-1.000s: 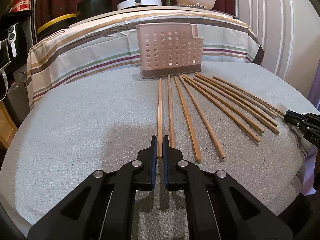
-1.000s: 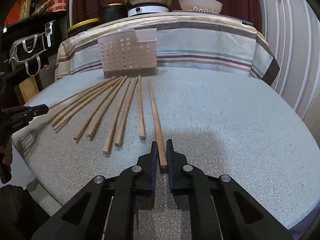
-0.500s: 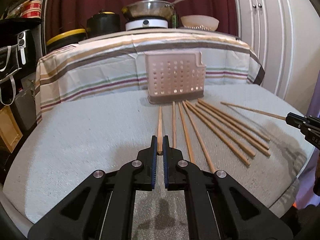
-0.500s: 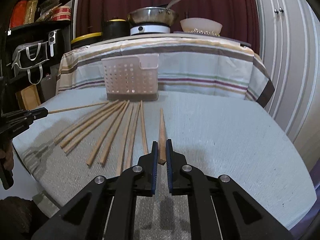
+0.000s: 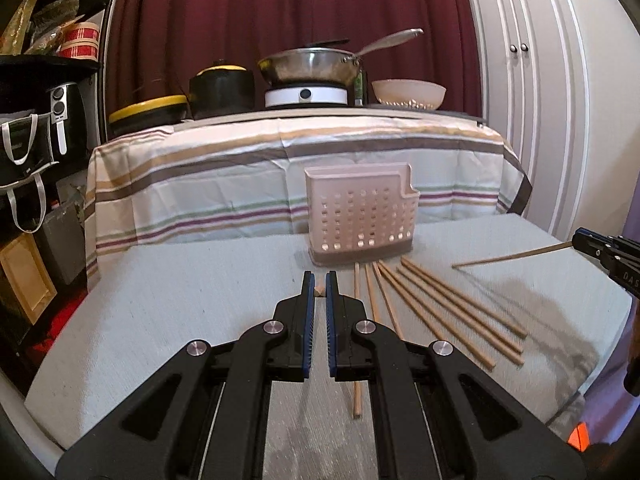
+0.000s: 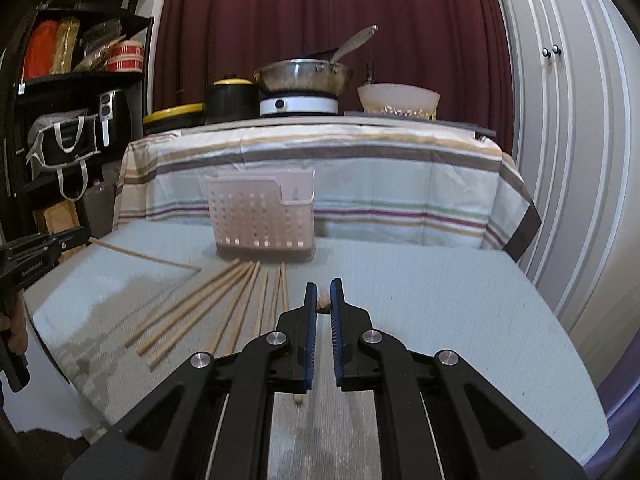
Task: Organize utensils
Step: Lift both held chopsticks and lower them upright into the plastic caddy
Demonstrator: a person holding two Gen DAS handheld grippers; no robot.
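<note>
Two chopsticks are up off the table, one per gripper. Left gripper is clamped on a chopstick w/ only its end showing between the blue pads, seen end-on from the left wrist cam. From the right wrist cam the same stick sticks out of that gripper at the left edge, slanting across above the table toward the basket. Right gripper is clamped the same way on the other chopstick, end-on between its pads; from the left cam this stick juts from the gripper at the right edge, tip pointing in over the table.

Rest of the chopsticks lie flat on the table, fanned out w/ their far ends gathered near the foot of the basket. One of them lies straight toward the left cam, just right of the left gripper. The basket is pale plastic w/ rows of holes and a darker base, standing upright at the far side of the grey table, approx centre. Can't tell what's inside it.

Behind the table, a striped cloth covers a higher surface. On top: a steel pan on a white burner, a black pot w/ yellow lid, a pale bowl. Dark red curtain at the back, shelves w/ bags at left, white cupboard doors at right.
</note>
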